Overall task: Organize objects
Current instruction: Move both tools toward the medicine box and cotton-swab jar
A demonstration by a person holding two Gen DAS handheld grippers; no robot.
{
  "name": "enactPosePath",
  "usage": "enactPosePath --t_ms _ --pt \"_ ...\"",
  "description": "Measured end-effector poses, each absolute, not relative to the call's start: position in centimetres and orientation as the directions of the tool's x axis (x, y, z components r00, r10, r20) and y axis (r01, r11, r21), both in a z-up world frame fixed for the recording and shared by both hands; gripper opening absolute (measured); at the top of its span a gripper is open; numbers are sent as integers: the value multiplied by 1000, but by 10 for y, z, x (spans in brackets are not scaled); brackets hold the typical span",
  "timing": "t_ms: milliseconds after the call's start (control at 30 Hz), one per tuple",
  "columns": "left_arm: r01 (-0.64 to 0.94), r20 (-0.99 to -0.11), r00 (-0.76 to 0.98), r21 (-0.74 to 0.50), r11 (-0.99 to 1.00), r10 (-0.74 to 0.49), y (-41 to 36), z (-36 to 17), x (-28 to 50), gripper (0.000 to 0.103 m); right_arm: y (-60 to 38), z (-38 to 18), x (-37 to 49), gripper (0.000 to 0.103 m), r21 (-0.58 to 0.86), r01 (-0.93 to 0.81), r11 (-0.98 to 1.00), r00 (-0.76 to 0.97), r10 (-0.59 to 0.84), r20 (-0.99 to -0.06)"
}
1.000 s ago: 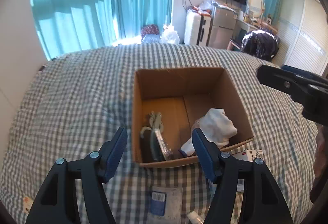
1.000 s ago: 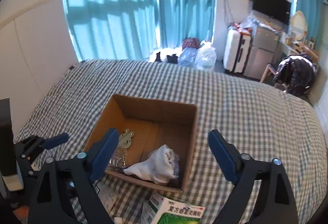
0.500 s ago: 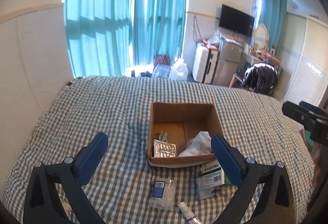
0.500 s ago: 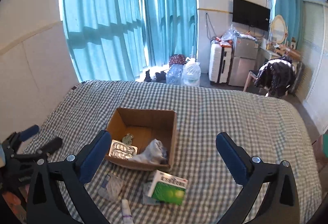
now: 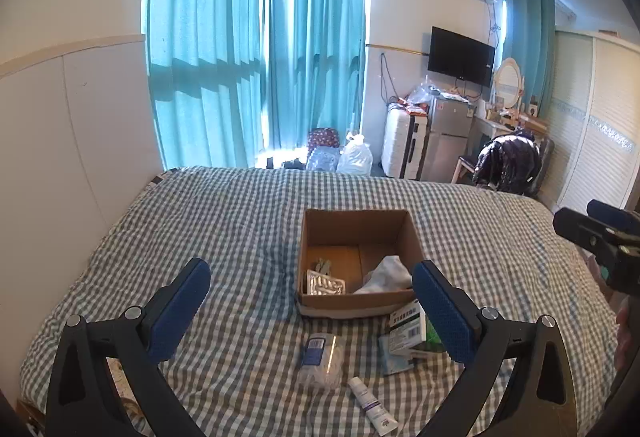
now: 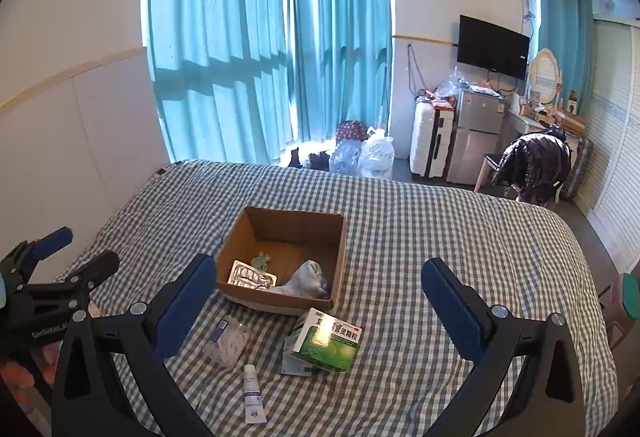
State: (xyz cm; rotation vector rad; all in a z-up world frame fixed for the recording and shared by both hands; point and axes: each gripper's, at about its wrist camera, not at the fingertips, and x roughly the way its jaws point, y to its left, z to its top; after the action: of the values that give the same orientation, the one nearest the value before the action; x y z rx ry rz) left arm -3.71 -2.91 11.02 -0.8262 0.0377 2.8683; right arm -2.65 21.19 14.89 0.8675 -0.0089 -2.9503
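Note:
An open cardboard box (image 5: 354, 225) (image 6: 340, 257) sits on the checked bed. It holds a silver blister pack (image 5: 325, 284) (image 6: 252, 276), a white cloth (image 5: 386, 273) (image 6: 306, 280) and a small greenish item (image 6: 262, 260). In front of it lie a green and white medicine box (image 6: 330, 337) (image 5: 408, 327), a clear plastic packet (image 5: 320, 357) (image 6: 228, 343) and a small white tube (image 5: 372, 405) (image 6: 253, 395). My left gripper (image 5: 310, 289) and right gripper (image 6: 320, 285) are both open and empty, held back above the near items.
The bed (image 5: 224, 221) has a wall along its left side. Beyond its far edge stand blue curtains (image 5: 256, 49), bags (image 6: 364, 153), a white suitcase (image 6: 432, 137), a small fridge (image 6: 476, 135) and a chair with a dark jacket (image 6: 536, 167).
Both grippers have pulled back and up from the box. The left jaws have opened wider. The blister pack now lies flat in the box.

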Motion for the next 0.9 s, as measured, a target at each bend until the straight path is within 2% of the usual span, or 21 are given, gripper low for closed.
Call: enactPosePath --t_ms 267,600,900 --pt "-147 -549 -824 -32 -989 140 -22 63 -30 103 206 97 -38 103 8 45 -999 -818 -41 -574" --pt "-92 -656 -745 -79 -993 121 -27 -26 -66 103 204 -15 -87 103 35 51 -998 -678 -61 -733" --pt "-117 -752 -654 -10 -993 85 -3 -102 -100 103 233 -84 -118 103 82 -1 -997 -552 -68 -831"
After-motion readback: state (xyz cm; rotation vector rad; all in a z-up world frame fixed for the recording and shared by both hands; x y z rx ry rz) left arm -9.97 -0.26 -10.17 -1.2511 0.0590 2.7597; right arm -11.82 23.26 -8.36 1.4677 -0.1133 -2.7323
